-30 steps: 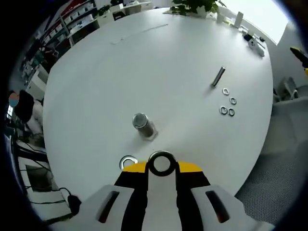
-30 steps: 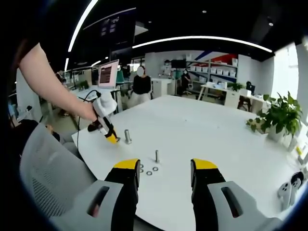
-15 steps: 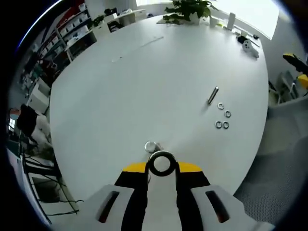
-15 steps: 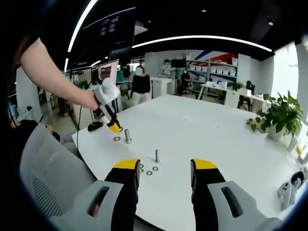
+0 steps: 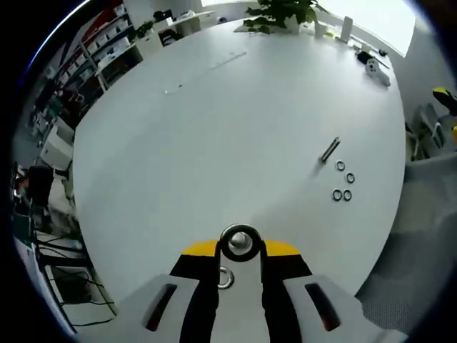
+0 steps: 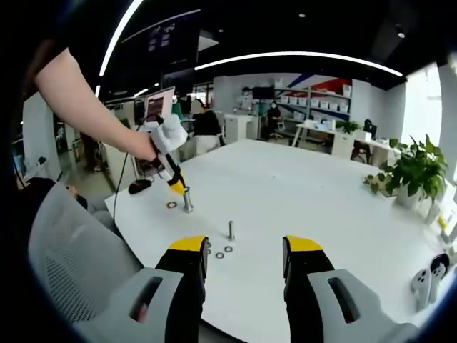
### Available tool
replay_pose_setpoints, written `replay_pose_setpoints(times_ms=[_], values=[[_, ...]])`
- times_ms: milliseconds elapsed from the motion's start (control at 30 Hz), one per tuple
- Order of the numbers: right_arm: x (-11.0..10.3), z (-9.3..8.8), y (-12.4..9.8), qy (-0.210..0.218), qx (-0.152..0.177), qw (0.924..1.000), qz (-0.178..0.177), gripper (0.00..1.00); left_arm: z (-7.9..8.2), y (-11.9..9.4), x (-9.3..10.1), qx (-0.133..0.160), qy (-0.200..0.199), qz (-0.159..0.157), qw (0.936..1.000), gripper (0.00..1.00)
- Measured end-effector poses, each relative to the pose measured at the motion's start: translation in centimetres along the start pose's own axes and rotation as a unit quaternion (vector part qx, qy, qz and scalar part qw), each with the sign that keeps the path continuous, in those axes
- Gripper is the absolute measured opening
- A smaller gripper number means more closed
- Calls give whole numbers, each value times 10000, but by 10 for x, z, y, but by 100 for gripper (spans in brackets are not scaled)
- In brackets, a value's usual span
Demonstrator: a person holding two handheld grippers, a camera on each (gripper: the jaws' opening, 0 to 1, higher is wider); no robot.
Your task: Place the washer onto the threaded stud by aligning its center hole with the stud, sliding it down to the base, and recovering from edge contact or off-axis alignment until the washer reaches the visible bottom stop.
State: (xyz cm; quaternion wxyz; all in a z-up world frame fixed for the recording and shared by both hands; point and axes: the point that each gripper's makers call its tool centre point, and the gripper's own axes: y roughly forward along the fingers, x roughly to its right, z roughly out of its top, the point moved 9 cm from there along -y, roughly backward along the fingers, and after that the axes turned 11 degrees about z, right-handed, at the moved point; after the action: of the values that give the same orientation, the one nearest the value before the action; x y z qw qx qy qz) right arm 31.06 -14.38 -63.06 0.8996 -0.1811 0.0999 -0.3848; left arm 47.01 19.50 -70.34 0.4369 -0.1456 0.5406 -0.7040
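left tool point(image 5: 240, 246): jaws closed on washer point(image 5: 239, 243), right above threaded stud point(image 6: 187, 199) | right tool point(image 6: 241, 266): jaws wide apart, holding nothing, above white surface point(image 5: 214, 128) | spare washers point(image 5: 342, 184) beside second stud point(image 5: 329, 150) | loose washer point(image 6: 171, 205) near stud base

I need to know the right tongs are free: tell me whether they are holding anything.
No. In the right gripper view the right tongs stand wide open with nothing between the jaws, hovering above the white table.
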Motion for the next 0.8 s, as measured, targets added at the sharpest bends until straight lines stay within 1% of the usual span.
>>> replay_pose_setpoints(times_ms=[67, 167, 400, 567, 733, 800], values=[[0, 0, 0, 15, 3, 10000, -10, 44, 1, 1, 0, -24, 47, 7, 10000, 19], [1, 0, -1, 30, 9, 10000, -43, 44, 1, 4, -3, -103, -25, 5, 9999, 19], [2, 0, 0, 41, -6, 10000, -53, 44, 1, 7, -1, -152, 26, -40, 9999, 19], [2, 0, 0, 55, 4, 10000, -56, 44, 0, 10, 1, -193, 133, -32, 9997, 19], [2, -1, 0, 38, -38, 10000, -48, 44, -1, 17, 2, -237, 165, -49, 9996, 19], [2, -1, 0, 43, -27, 10000, -45, 44, -1, 23, 2, -281, 174, -62, 9994, 19]])
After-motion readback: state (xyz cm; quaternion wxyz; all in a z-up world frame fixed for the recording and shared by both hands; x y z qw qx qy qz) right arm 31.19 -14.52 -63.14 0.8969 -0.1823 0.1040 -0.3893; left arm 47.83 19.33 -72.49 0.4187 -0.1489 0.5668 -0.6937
